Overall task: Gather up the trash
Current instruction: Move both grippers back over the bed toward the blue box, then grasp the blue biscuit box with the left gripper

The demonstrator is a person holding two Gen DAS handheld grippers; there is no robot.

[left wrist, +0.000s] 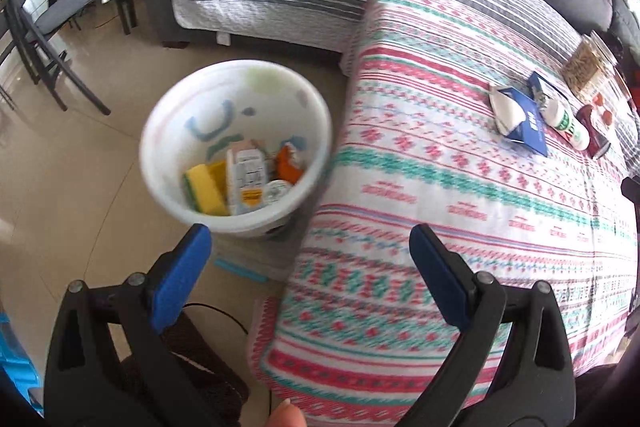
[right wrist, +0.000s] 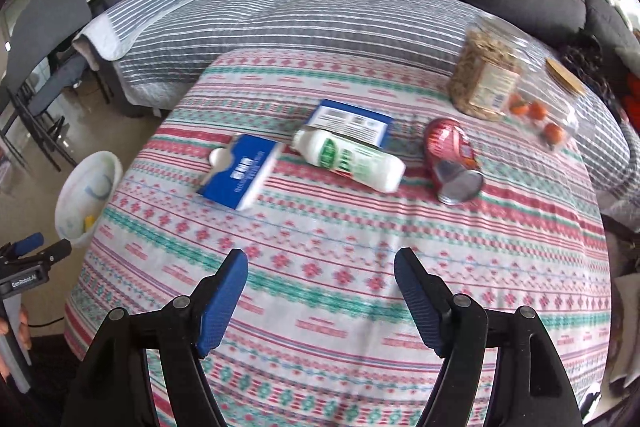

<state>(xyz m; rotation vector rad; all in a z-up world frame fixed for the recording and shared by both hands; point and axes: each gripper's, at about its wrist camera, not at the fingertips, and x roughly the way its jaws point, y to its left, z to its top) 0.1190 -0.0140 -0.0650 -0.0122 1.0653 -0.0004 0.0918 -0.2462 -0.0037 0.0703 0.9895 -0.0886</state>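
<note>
Right wrist view: my right claw (right wrist: 320,267) hangs released over the patterned counter (right wrist: 320,327), nothing between its blue pads, angled down at the litter ahead. A white bottle (right wrist: 348,161) lies on its side in the middle, touching a blue box (right wrist: 240,173) on its left, with a second blue box (right wrist: 352,121) behind it and a dented red can (right wrist: 452,159) near its right. The jar (right wrist: 484,79) and bag of oranges (right wrist: 540,119) beyond look like keepers, not trash.

My left claw (left wrist: 308,247) is released and empty too, over the counter's edge beside the white bin (left wrist: 240,147). The bin stands on the floor against the counter and already holds a sponge (left wrist: 204,187), a carton (left wrist: 246,175) and what may be an orange wrapper, though blur hides it.

I judge I'm between pieces: one drop done, reaching for the next. The bottle is nearest in line; I'd come down across its body, pads either side, and clench without nudging the box it touches.
</note>
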